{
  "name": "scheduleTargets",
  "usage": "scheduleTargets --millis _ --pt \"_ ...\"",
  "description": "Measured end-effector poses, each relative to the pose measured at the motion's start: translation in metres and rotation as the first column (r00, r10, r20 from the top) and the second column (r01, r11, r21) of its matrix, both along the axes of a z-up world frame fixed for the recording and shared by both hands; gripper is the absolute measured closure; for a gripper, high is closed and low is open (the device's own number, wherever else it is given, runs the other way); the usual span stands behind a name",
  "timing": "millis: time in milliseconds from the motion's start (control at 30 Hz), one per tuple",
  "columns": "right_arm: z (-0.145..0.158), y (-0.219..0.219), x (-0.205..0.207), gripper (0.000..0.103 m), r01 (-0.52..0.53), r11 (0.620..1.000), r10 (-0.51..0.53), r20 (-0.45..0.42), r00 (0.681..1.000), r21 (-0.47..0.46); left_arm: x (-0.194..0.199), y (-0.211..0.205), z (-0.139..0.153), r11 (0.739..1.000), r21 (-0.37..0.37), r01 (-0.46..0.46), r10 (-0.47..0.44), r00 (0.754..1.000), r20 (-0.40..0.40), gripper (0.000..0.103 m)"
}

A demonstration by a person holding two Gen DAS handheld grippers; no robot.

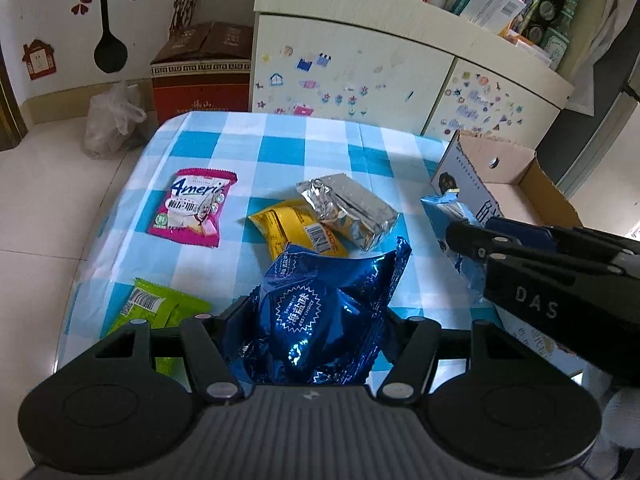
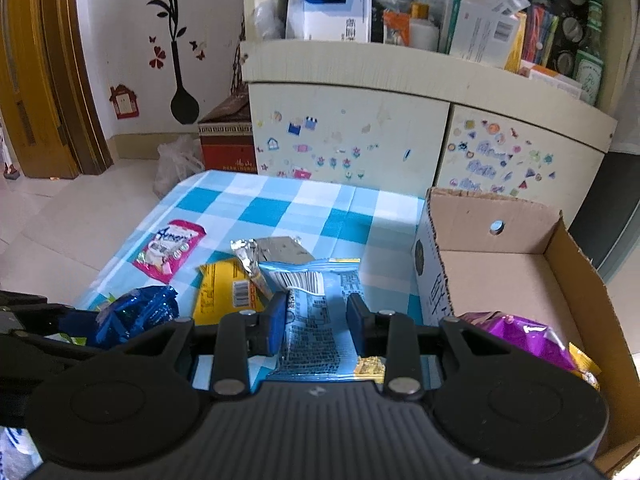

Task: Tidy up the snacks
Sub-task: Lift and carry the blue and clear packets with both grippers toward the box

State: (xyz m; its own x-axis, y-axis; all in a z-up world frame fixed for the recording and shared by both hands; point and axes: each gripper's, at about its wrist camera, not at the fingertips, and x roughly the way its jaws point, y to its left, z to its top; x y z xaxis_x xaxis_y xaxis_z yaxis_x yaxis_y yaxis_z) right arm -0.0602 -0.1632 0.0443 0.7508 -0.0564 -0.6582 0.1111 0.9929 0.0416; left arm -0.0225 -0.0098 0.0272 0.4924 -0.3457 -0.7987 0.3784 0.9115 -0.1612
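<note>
My left gripper [image 1: 316, 320] is shut on a crumpled dark blue snack bag [image 1: 320, 304], held above the near part of the checked table. My right gripper [image 2: 317, 318] is shut on a light blue packet [image 2: 316, 320], its blue pads [image 2: 276, 316] pressing both sides. In the left wrist view the right gripper [image 1: 472, 234] shows at the right with that packet [image 1: 444, 216]. The open cardboard box [image 2: 500, 232] stands just to the right of it. A purple bag [image 2: 524, 334] lies inside the box.
On the blue-and-white checked cloth [image 1: 304, 148] lie a pink bag [image 1: 192, 208], a yellow packet [image 1: 288, 224], a silver packet [image 1: 348, 208] and a green packet [image 1: 156, 304]. Behind the table stands a stickered cabinet [image 1: 360, 68]. A red-brown carton [image 1: 200, 76] and a plastic bag [image 1: 112, 120] sit on the floor.
</note>
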Motion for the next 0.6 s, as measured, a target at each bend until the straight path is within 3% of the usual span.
scheduleTargets --millis 600 --pt "0.063 -0.018 -0.036 0.071 -0.028 0.999 0.025 0.118 0.993 0.029 -0.005 -0.002 0.042 0.999 -0.031 -0.03 0.034 0.99 0.134 0.034"
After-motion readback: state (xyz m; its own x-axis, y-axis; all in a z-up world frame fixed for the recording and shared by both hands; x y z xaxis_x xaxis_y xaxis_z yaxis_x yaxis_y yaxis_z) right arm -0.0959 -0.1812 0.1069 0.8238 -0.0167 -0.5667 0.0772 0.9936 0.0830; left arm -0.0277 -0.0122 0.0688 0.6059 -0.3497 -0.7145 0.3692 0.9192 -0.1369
